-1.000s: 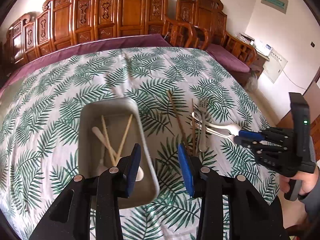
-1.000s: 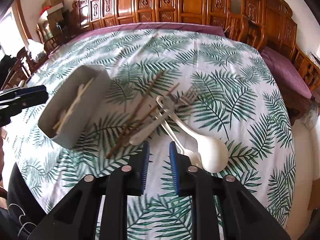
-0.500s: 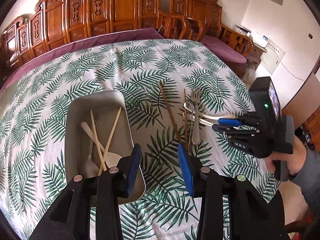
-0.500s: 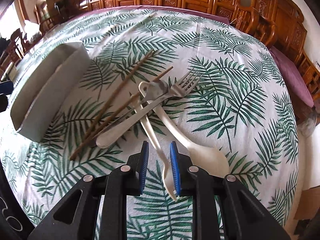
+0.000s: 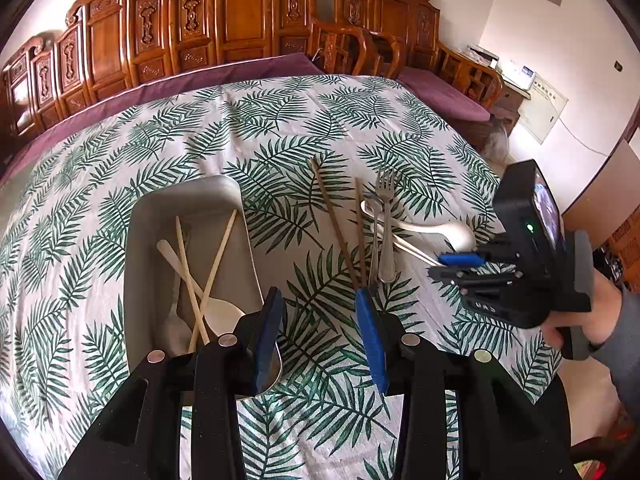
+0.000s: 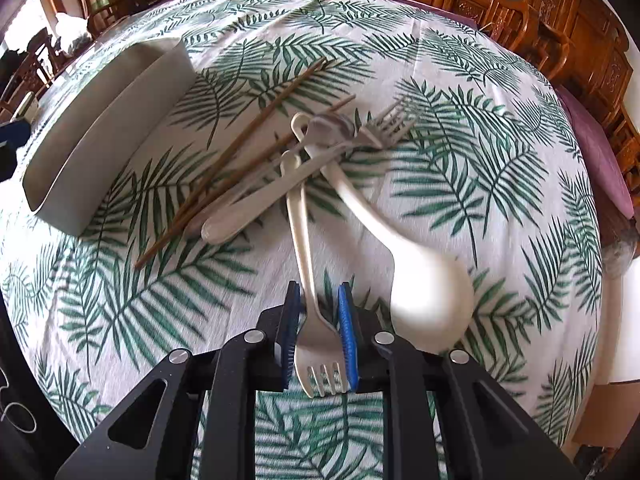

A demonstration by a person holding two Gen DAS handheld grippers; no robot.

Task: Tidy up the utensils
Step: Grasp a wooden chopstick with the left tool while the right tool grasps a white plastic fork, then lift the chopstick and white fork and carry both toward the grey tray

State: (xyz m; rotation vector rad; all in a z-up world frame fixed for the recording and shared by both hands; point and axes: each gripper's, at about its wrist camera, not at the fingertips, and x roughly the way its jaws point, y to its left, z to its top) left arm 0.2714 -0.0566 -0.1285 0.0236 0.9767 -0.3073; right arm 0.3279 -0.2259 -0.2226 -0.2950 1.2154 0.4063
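A grey tray [image 5: 188, 200] on the leaf-print cloth holds a cream spoon [image 5: 218, 310] and two light chopsticks [image 5: 216, 260]. To its right lies a pile: two dark chopsticks [image 6: 240, 140], a metal fork [image 6: 384, 128], a metal spoon [image 6: 332, 126], a cream spoon [image 6: 424, 296] and a cream fork [image 6: 308, 280]. My right gripper [image 6: 319, 312] has its pads on either side of the cream fork's neck, jaws narrow but not pressed on it. It also shows in the left wrist view [image 5: 452, 262]. My left gripper [image 5: 320, 320] is open and empty by the tray's near right corner.
The round table [image 5: 280, 112] has carved wooden chairs [image 5: 240, 20] behind it and a purple cushion [image 5: 440, 88] at the right. The table edge drops off close behind the right gripper. The tray [image 6: 100, 128] stands left of the pile.
My right gripper has moved forward and down over the cream fork, so its pads now flank the fork's neck. The left gripper has drifted slightly; it stays open.
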